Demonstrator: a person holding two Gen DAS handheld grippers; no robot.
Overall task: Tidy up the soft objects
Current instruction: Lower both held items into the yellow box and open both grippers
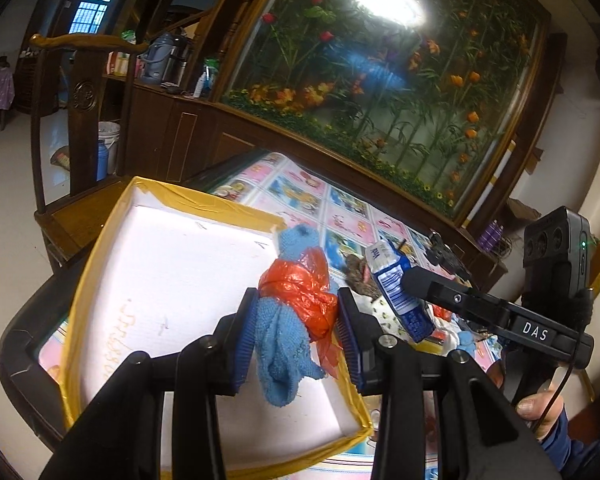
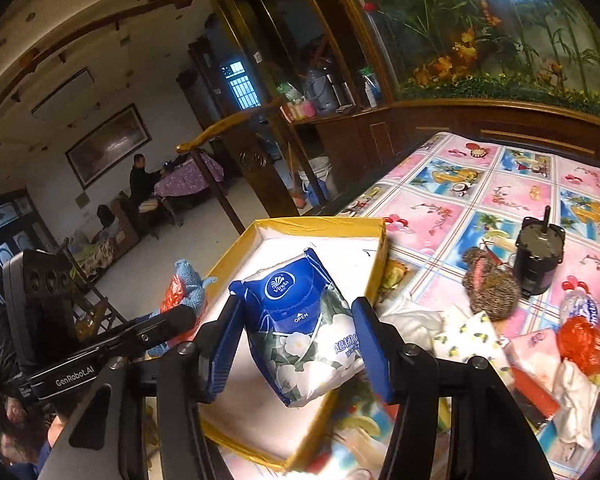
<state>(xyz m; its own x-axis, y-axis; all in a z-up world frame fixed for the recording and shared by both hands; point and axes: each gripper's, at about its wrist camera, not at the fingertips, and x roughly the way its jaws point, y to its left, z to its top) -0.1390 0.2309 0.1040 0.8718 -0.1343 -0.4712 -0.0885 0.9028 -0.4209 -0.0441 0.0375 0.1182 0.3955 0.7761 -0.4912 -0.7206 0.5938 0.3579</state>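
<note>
**Both grippers loaded above the foam box**

The left gripper (image 1: 296, 340) is clamped on a blue knitted cloth (image 1: 284, 344) tied round with an orange plastic bag (image 1: 300, 288); the bundle hangs over the right edge of the white foam box (image 1: 172, 264) with yellow-taped rims. The right gripper (image 2: 296, 344) has its blue pads pressed on both sides of a Vinda tissue pack (image 2: 304, 320), held above the box's middle. The box sits at the left edge of the table under its fruit-print tablecloth (image 2: 500, 200). Further right on the table lie a brown knitted hat (image 2: 488, 284), a small black motor (image 2: 538, 256) just beside it, and a heap of cloths and bags (image 2: 560, 352) near the right edge.
</note>
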